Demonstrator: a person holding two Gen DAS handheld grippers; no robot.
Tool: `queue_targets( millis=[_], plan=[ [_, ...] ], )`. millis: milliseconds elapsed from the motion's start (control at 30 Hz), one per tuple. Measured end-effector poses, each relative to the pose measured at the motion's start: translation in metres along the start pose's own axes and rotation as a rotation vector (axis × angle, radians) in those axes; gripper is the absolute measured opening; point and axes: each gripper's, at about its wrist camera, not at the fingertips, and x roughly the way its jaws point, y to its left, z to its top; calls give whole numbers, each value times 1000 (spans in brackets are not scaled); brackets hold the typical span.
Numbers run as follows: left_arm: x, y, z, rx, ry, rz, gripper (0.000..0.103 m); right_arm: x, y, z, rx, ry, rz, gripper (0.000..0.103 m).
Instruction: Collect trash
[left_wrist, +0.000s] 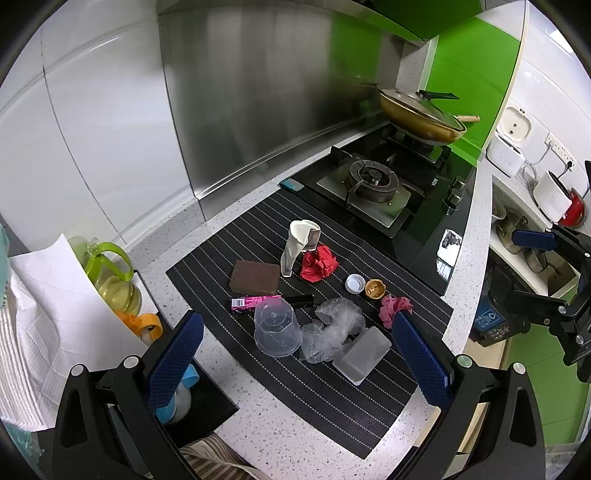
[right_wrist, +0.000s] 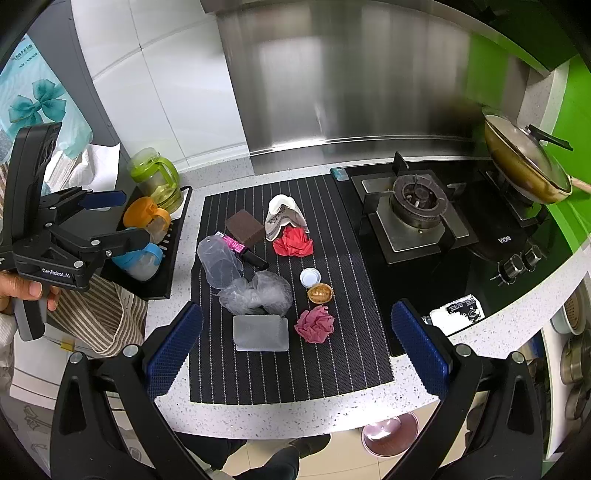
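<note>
Trash is lying scattered on a black striped mat (right_wrist: 332, 362) with a woven, dotted texture, spread over a speckled white countertop (right_wrist: 295, 417). Nearest the front edge a frosted rectangular plastic lid (right_wrist: 260, 333) is lying flat, with a crumpled clear plastic bag (right_wrist: 258, 293) touching its far side. Beside the lid a pink crumpled paper ball (right_wrist: 314, 325) is sitting, and beyond it a brown walnut shell half (right_wrist: 320, 293) and a round white bottle cap (right_wrist: 310, 277). A red crumpled paper ball (right_wrist: 293, 242) is resting against a squashed white paper cup (right_wrist: 284, 218). A brown rectangular sponge (right_wrist: 245, 225), a pink wrapper packet (right_wrist: 232, 242) and a clear plastic cup (right_wrist: 218, 264) tipped on its side are lying to the left.

The right gripper (right_wrist: 295, 347) is hovering above the mat's near edge, its blue textured fingers (right_wrist: 173, 350) standing wide apart and holding nothing. The left gripper (left_wrist: 295, 354) is also spread wide and empty, above the same pile; in the right wrist view it is showing off to the left, above a black tray (right_wrist: 162, 288) of cups.

A gas stove (right_wrist: 417, 218) is sitting just right of the mat, with a lidded brass-coloured wok (right_wrist: 524, 162) on the far burner. A green-handled glass pitcher (right_wrist: 157, 181) is standing at the tray's far end.
</note>
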Motion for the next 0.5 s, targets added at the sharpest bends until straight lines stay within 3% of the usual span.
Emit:
queue_targets(
  millis=[300,500],
  plan=[
    [9,2,-1,-6,15,3,98,5,-4,1,8,14,9,100],
    [35,8,0,-34,60,13,98,11,-4,0,10,29,17,100]
  ],
)
